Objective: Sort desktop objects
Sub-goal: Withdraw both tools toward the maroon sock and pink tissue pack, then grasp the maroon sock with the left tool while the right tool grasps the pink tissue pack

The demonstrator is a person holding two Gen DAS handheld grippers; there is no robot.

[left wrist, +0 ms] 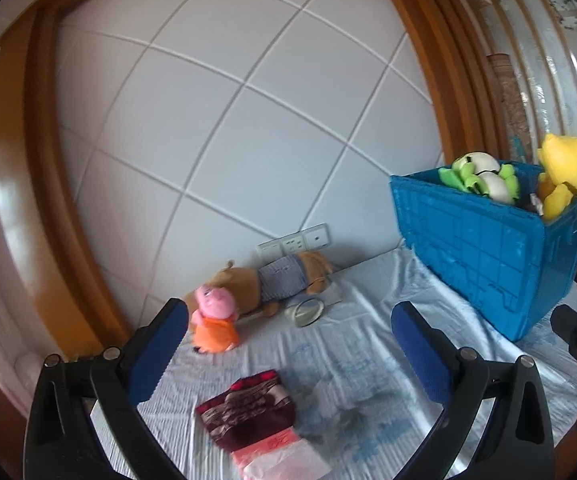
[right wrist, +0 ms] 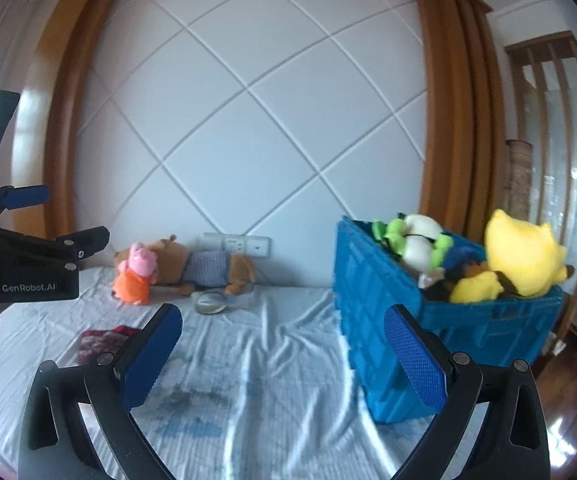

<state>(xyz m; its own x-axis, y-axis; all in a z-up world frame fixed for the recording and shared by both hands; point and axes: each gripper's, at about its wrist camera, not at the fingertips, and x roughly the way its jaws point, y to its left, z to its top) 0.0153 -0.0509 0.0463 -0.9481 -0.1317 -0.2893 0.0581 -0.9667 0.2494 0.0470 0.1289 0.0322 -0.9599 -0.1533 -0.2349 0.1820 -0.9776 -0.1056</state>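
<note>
Blue pads line the fingers of both tongs. The left gripper [left wrist: 288, 340] has its jaws spread wide and holds nothing; the right gripper [right wrist: 282, 344] is also wide open and holds nothing. Both hang above a pale blue sheet [right wrist: 272, 344] with wrinkles.

On the sheet lie four loose things. One dark red patterned packet [left wrist: 248, 412] is just below the left gripper. One pink pig plush [left wrist: 212, 320] in an orange dress stands against one brown bear plush [left wrist: 272, 280] in a striped shirt, which lies along the wall. One round lid-like object [left wrist: 306, 310] rests just beside the bear.

One blue crate [right wrist: 388, 344] stands at the right on the sheet. Inside it are at least two toys: one green and white frog plush [right wrist: 418, 246] and one yellow plush [right wrist: 520, 260]. Darker things lie between them, too hidden to name.
</note>
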